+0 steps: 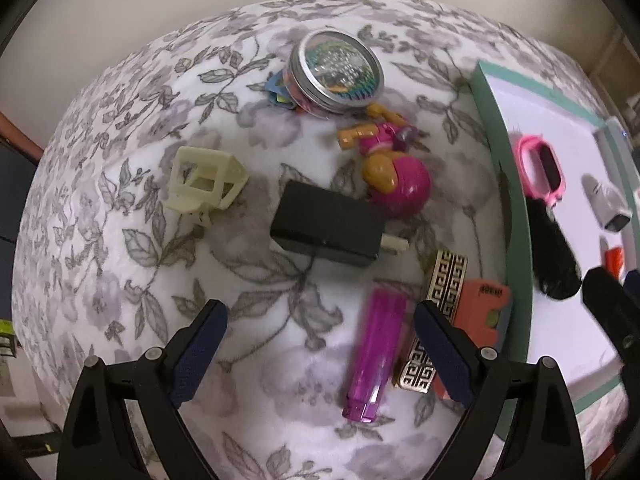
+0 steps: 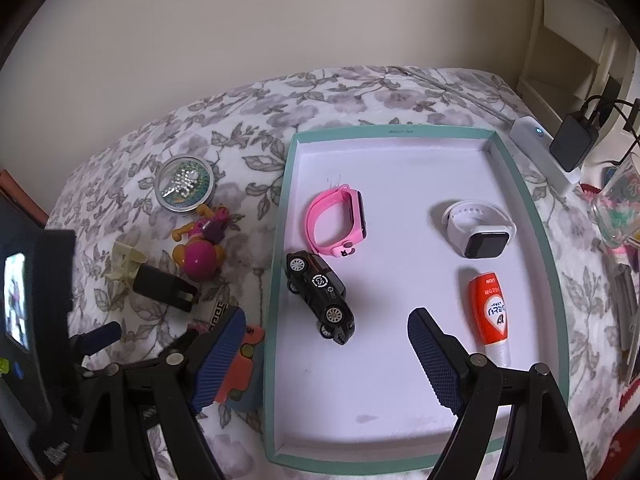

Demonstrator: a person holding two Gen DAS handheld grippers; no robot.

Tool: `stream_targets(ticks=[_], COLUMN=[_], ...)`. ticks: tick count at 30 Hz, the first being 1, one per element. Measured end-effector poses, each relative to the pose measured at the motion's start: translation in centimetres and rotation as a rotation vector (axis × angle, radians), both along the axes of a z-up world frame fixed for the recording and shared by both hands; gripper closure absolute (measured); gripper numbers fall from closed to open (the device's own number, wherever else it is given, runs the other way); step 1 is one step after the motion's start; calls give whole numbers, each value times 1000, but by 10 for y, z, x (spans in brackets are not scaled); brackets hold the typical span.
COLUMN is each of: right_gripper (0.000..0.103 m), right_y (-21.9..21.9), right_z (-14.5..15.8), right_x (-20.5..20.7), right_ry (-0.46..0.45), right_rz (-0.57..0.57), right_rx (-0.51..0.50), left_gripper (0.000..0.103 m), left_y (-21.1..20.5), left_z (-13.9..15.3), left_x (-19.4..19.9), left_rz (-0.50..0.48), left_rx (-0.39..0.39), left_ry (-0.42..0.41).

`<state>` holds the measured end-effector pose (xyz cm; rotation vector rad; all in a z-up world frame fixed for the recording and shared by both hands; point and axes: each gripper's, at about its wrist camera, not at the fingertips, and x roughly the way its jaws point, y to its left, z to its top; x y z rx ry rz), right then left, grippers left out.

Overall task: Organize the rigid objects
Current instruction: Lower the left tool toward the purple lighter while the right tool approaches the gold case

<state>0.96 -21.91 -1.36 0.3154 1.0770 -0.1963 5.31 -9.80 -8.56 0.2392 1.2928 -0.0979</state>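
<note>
A teal-rimmed box lid (image 2: 538, 216) with a white floor lies on a floral bedspread. It holds a pink watch (image 2: 340, 220), a white watch (image 2: 478, 228), a black toy car (image 2: 320, 296) and an orange tube (image 2: 490, 312). Left of it lie a black charger (image 1: 328, 224), a purple lighter (image 1: 376, 352), a gold patterned lighter (image 1: 444, 280), an orange piece (image 1: 482, 312), a pink toy figure (image 1: 392, 164), a cream plastic piece (image 1: 204, 182) and a round tin (image 1: 336, 66). My left gripper (image 1: 320, 352) is open above the purple lighter. My right gripper (image 2: 326, 356) is open over the lid's near part.
A white power strip (image 2: 548, 152) with a black adapter (image 2: 574, 140) lies past the lid's far right corner. A glass cup (image 2: 618, 208) stands at the right edge. A wall runs behind the bed; a white shelf (image 2: 568, 44) stands at the right.
</note>
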Motion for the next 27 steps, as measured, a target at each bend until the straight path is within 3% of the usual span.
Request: stream_targets(ticks=[3, 10, 15, 18, 21, 23, 27], right_gripper=[17, 17, 17, 17, 17, 17, 17], right_y=[0, 1, 1, 3, 9, 12, 15], right_z=[4, 7, 5, 6, 5, 4, 4], right_x=[-3, -6, -6, -6, -5, -4, -4], right_ry=[-11, -17, -10, -11, -6, -2, -1], right_rz=[-1, 3, 2, 12, 34, 45, 47], right_rx=[1, 0, 4, -1, -9, -15, -10], left_gripper=[8, 9, 9, 10, 22, 42, 56], left_y=[0, 3, 7, 14, 16, 17, 10], left_z=[-1, -9, -18, -19, -18, -15, -13], left_x=[-4, 7, 7, 5, -1, -5, -15], left_rz=[2, 4, 6, 35, 41, 34, -10], left_rx=[30, -5, 20, -9, -21, -56, -55], left_ry=[-16, -49, -5, 28, 56, 70, 77])
